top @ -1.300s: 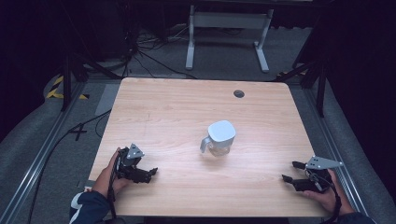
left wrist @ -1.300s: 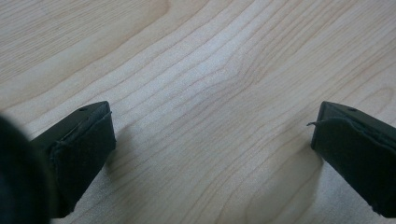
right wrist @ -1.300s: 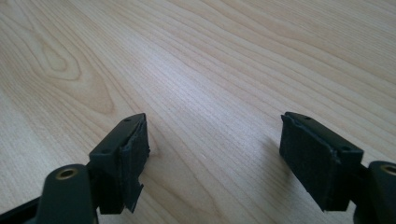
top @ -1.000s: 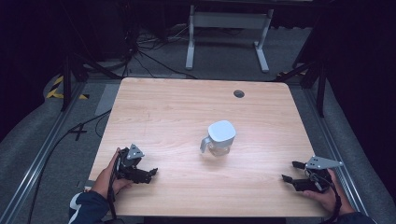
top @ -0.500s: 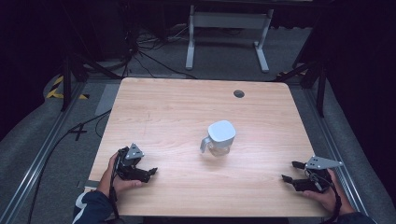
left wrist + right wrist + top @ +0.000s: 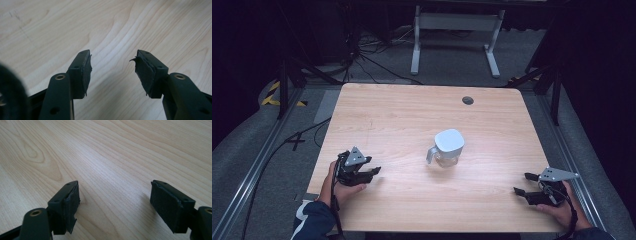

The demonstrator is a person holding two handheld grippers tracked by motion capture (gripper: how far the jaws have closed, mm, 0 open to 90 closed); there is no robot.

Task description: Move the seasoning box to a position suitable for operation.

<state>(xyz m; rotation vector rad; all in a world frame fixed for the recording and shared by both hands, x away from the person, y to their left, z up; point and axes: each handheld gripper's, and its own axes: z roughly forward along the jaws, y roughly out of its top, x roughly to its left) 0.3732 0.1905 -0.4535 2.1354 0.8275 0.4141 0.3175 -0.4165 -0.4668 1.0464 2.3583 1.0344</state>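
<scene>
Pitcher work has not begun, judging by how both tools sit at the near edge of the desk (image 6: 412,107). Nearest the person, the left hand-held gripper (image 6: 371,172) rests low on the wood with its jaws apart and nothing between them; the left gripper view looks along its worn black pads (image 6: 86,72) to bare grain beyond. At the near right corner the right hand-held gripper (image 6: 521,184) lies in the same way, its jaws spread wider and also empty, with plain wood ahead of it in the right gripper view. Both point inward, toward the middle of the desk, which reads as a ready pose: hands supported, jaws open so either can close on something without a further adjustment.

Farther in, about midway between the two and well apart from each, stands the pitcher (image 6: 447,148), upright, clear-bodied with a white lid. Its handle (image 6: 431,154) faces the left side, so the left tool looks better placed for a grasp there. Beyond it, near the far edge, is a small dark cable hole (image 6: 468,100). Past the desk stands a grey metal frame (image 6: 454,35) on the floor.
</scene>
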